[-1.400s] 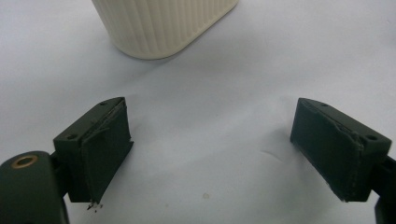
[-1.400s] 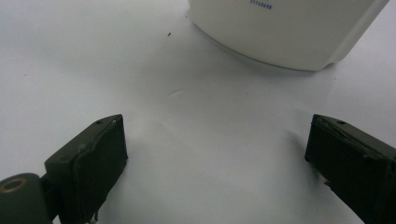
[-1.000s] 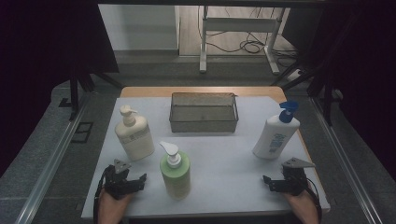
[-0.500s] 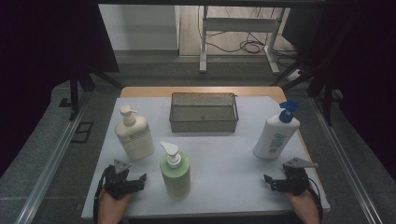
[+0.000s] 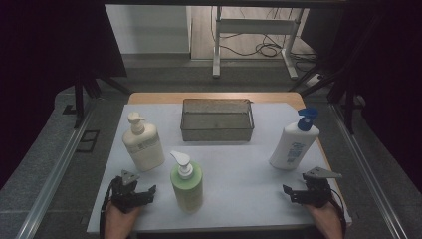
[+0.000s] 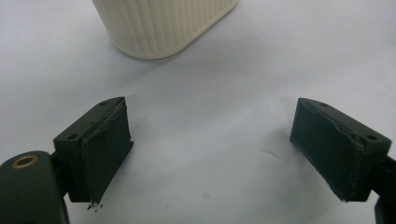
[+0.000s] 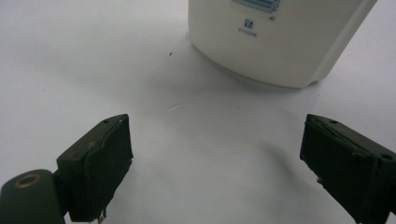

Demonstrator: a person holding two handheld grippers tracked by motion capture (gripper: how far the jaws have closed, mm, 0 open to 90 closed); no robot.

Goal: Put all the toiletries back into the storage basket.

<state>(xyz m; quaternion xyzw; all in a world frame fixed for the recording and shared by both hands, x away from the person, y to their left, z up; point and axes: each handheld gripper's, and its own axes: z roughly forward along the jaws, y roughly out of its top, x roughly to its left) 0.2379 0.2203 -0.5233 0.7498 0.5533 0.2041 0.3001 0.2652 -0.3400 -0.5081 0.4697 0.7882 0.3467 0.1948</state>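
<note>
Three pump bottles stand on the white table cover (image 5: 239,164). A cream bottle (image 5: 143,143) is at the left, a green one (image 5: 186,183) near the front middle, a white one with a blue pump (image 5: 294,142) at the right. My left gripper (image 5: 135,191) rests near the front left edge, open, nothing between its jaws; the cream bottle's ribbed base (image 6: 163,25) stands just ahead of it (image 6: 212,149). My right gripper (image 5: 301,191) rests at the front right, open and empty (image 7: 219,163), with the white bottle's base (image 7: 275,39) just ahead.
A metal mesh basket (image 5: 217,119) stands at the back middle of the table. Beyond the table's far edge is a floor with cables and a white stand (image 5: 254,30). Metal rails (image 5: 59,164) run along both sides.
</note>
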